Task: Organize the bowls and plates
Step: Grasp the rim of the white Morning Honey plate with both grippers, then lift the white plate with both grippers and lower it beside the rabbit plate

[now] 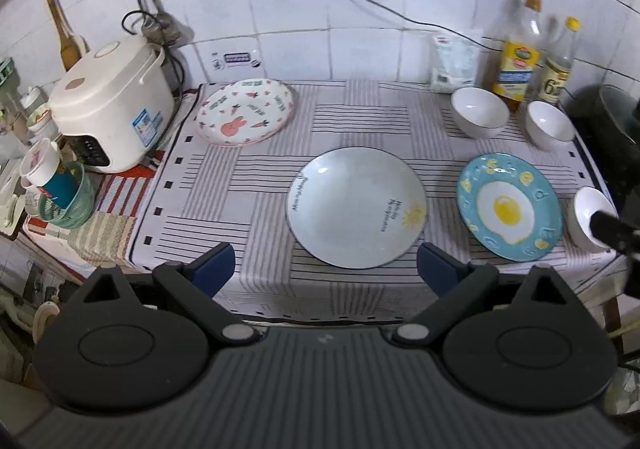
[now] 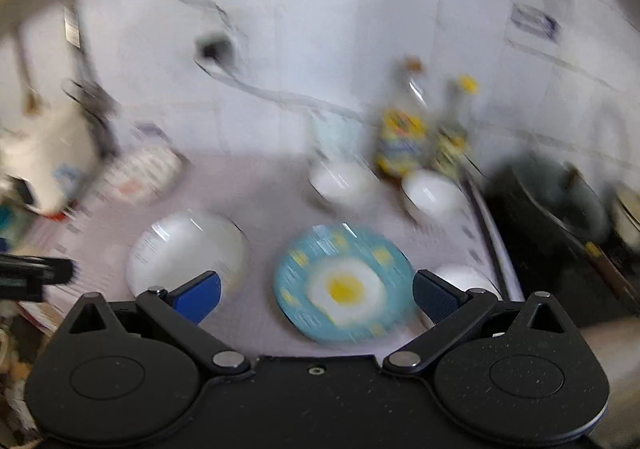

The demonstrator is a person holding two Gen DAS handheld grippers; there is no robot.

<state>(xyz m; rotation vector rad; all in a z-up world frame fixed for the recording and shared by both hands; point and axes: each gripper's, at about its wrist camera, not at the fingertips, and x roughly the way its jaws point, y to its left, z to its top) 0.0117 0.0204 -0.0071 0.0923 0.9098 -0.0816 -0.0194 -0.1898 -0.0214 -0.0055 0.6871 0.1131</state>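
Glazed plates looked slippery: we had the left gripper and right gripper with jaws apart, empty. Near us on the tabletop, the egg plate sat just beside a bowl, so a rushed, blurry grab could've knocked it off.

You have three plates lying flat on the striped surface: a pale round plate with a sun drawing in the middle, a blue fried-egg plate to its right, a pink rabbit-and-carrot plate back left; three white bowls stand upright along the right
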